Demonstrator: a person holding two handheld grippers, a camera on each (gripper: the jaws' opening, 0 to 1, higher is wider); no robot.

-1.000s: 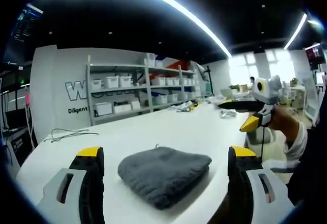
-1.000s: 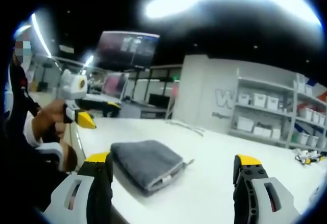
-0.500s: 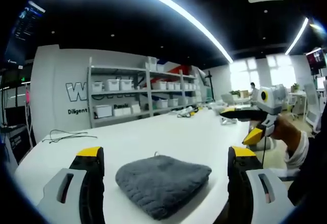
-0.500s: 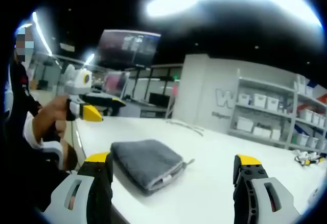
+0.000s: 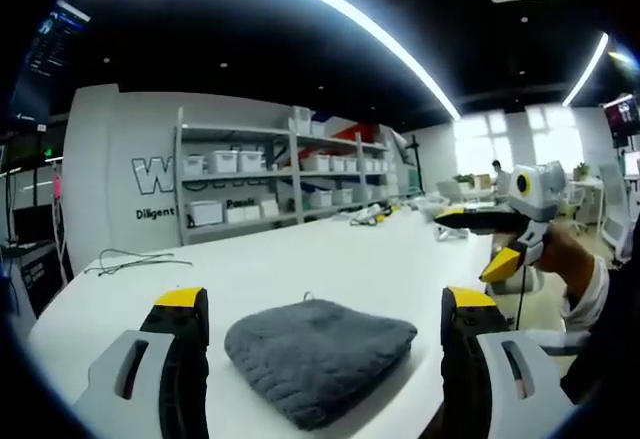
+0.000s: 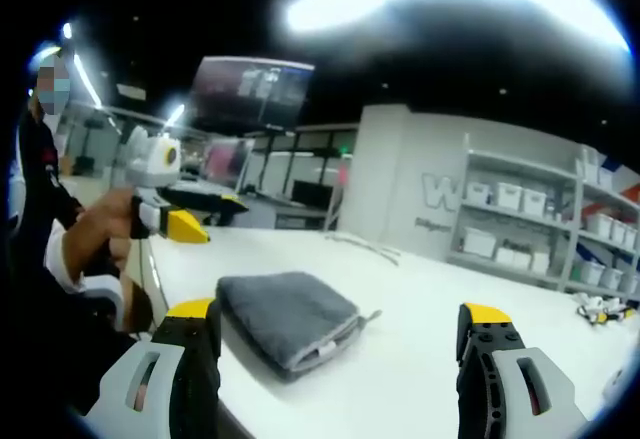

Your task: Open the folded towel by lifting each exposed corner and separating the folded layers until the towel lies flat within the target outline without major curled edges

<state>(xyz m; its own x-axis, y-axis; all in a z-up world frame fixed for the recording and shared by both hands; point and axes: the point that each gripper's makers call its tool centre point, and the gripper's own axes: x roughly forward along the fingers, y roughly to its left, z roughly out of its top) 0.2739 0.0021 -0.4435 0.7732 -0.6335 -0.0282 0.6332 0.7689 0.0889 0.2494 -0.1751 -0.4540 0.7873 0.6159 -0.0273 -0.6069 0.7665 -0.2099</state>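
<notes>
A dark grey folded towel (image 5: 320, 354) lies on the white table (image 5: 330, 254) near its front edge. In the left gripper view my left gripper (image 5: 323, 301) is open, with a yellow-tipped jaw on each side of the towel, close to it and not touching. My right gripper (image 5: 478, 241) hangs open in a person's hand, above the table edge on the right. In the right gripper view the towel (image 6: 285, 314) sits left of centre, a small tag poking from its right side. My right gripper (image 6: 340, 311) is open here, and my left gripper (image 6: 208, 212) is held open at the left.
Metal shelves (image 5: 270, 184) with white bins stand against the back wall. A thin cable (image 5: 130, 261) lies on the table's far left, and small items (image 5: 372, 214) sit at its far end. A person's hand and sleeve (image 6: 85, 249) are at the table's left edge.
Both views have shifted slightly with the hands. The towel lies as it did. Both grippers remain open and have hardly moved relative to it.
</notes>
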